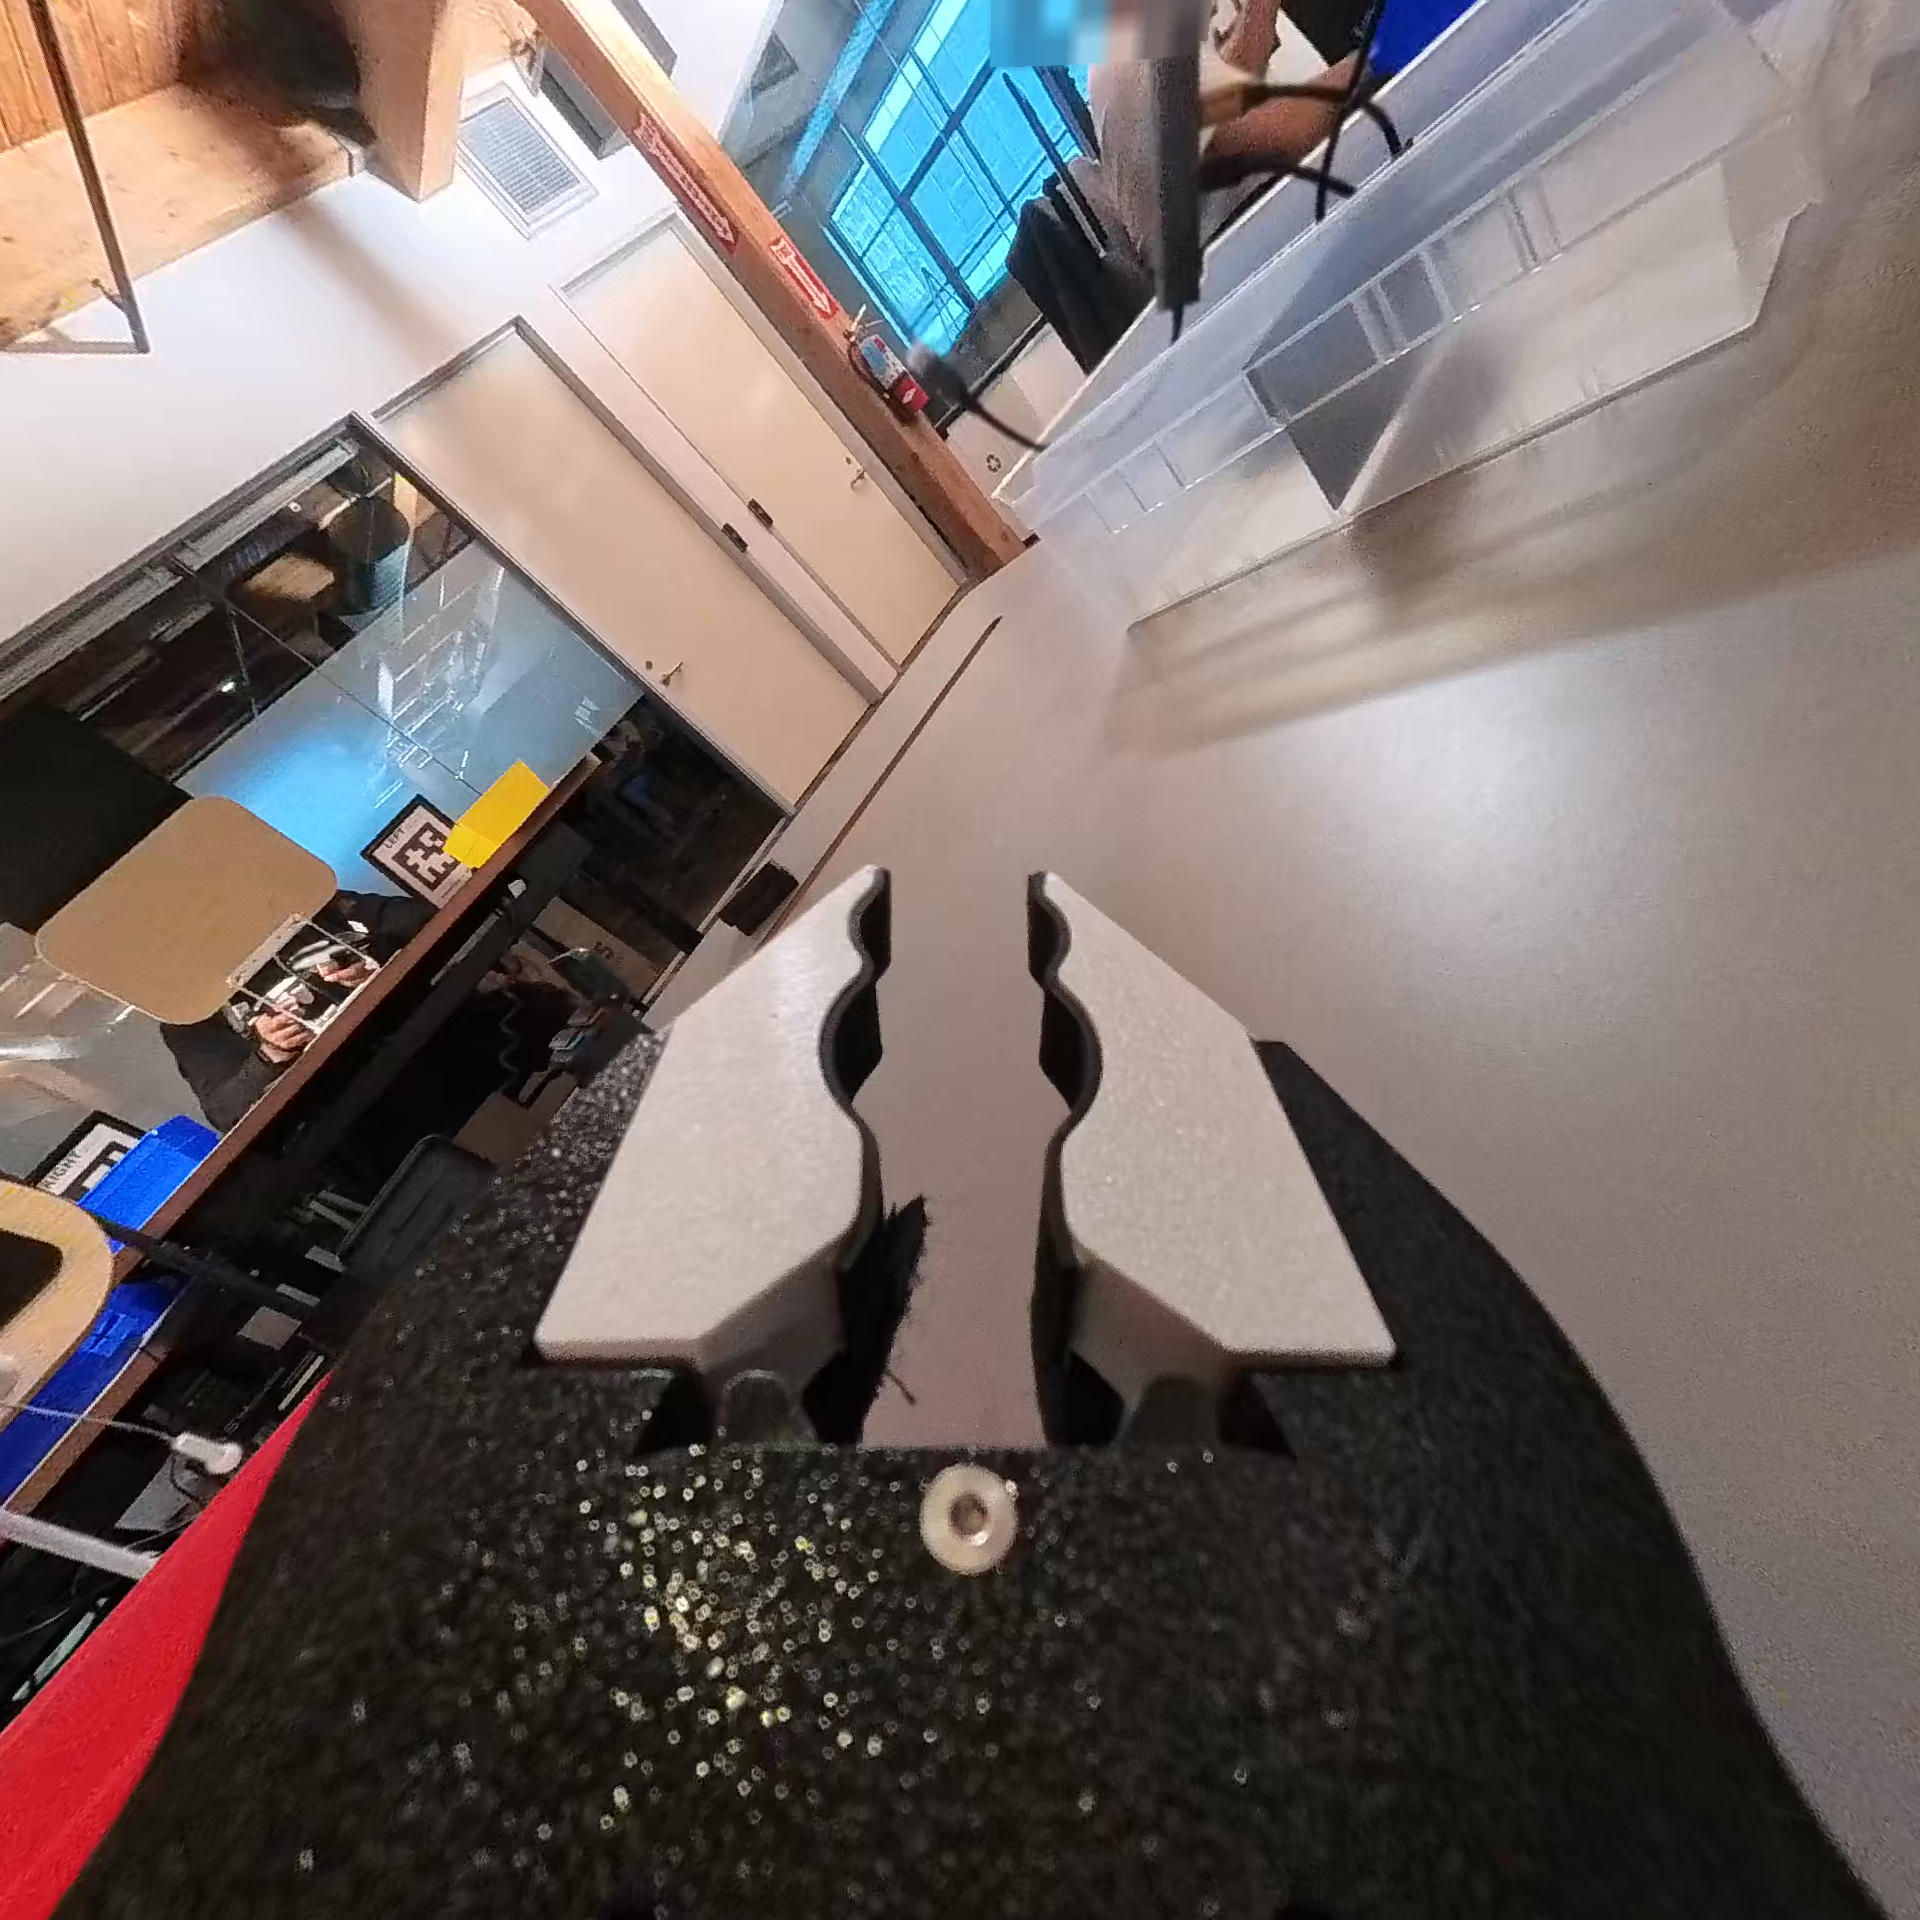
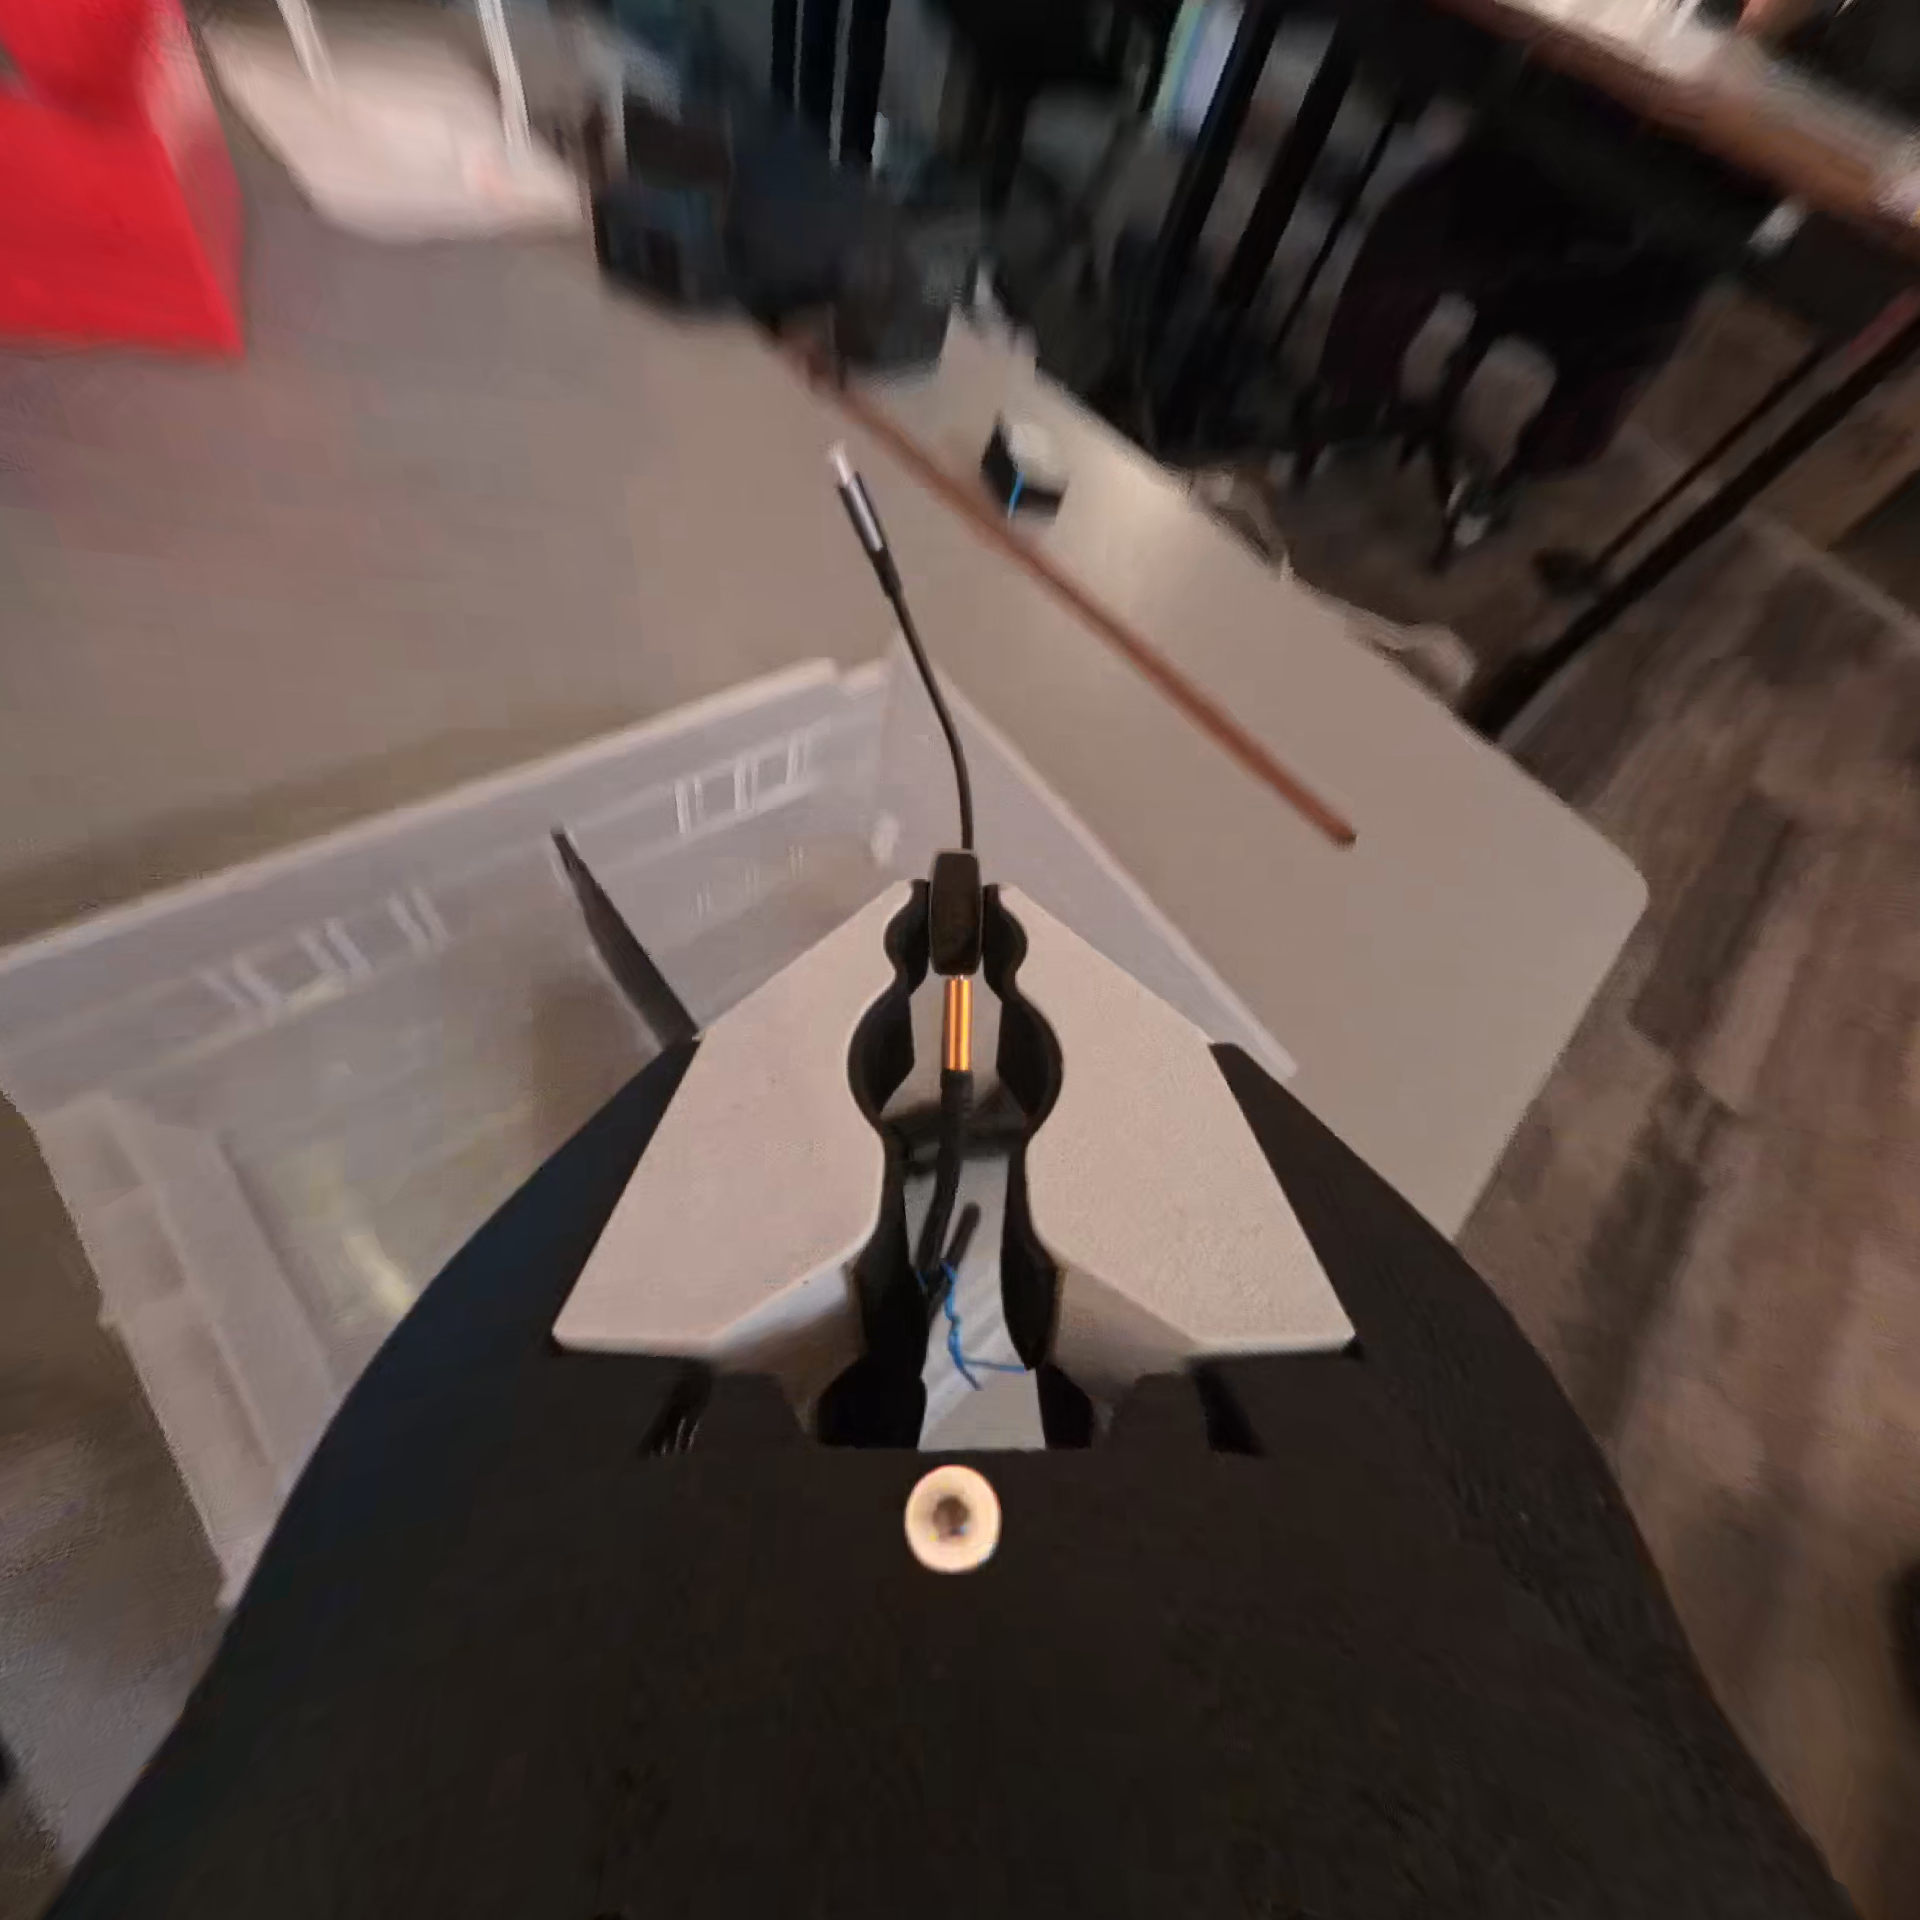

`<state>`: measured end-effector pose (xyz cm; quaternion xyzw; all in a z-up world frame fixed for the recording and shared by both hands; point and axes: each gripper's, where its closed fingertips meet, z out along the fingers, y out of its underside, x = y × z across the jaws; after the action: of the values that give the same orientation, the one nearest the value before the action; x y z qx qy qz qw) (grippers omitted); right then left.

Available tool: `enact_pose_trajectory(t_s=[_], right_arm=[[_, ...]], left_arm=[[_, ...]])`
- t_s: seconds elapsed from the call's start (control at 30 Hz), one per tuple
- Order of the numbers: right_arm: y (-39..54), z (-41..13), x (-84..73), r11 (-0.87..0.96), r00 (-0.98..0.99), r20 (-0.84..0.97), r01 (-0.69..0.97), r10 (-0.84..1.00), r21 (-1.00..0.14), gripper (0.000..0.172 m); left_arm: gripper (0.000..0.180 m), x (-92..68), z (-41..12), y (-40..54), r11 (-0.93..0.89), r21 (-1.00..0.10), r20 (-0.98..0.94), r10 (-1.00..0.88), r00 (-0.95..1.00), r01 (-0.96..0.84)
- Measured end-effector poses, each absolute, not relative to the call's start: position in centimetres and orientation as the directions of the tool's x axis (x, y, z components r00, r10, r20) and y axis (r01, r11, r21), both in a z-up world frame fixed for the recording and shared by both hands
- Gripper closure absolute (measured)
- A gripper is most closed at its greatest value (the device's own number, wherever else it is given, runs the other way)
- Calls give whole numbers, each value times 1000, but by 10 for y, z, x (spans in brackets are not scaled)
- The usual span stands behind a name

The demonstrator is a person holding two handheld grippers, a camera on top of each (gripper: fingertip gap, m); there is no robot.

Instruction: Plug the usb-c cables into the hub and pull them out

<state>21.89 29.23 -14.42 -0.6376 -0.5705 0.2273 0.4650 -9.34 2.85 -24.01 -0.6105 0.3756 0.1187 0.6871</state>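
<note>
Jaws clamped on a black cable plug (image 2: 956, 914), the right gripper (image 2: 956, 904) lifts it above the clear bin (image 2: 312, 935), left gripper (image 1: 958, 894) narrowly parted and bare; hub unseen, plugging apparently remains.

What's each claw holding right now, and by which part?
Right claw: thin black cable, pinched at its thick black plug body. Left claw: open, nothing held.

1. The left gripper (image 1: 958, 894) fills the lower centre of its view, rolled steeply sideways, its two grey fingers (image 1: 769, 1091) parted with nothing between them.
2. The right gripper (image 2: 956, 904) sits lower centre in its view, fingertips (image 2: 1049, 966) pinched on a small black hub (image 2: 956, 914).
</note>
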Motion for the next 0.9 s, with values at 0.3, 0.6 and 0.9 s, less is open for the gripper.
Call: enact_pose_trajectory(t_s=[0.3,0.6,0.9], right_arm=[[302,-223,154,137,-11,358,934,934,-330,165],[310,-181,139,-72,334,496,877,802,-474,82],[132,-71,4,323,558,223,-86,799,-942,95]], left_arm=[[157,-91,-247,29,208,-738,-672,-312,672,-641],[147,-92,-249,27,187,-765,-639,-332,693,-616],[134,-87,-239,22,192,-782,-621,-324,714,-593]])
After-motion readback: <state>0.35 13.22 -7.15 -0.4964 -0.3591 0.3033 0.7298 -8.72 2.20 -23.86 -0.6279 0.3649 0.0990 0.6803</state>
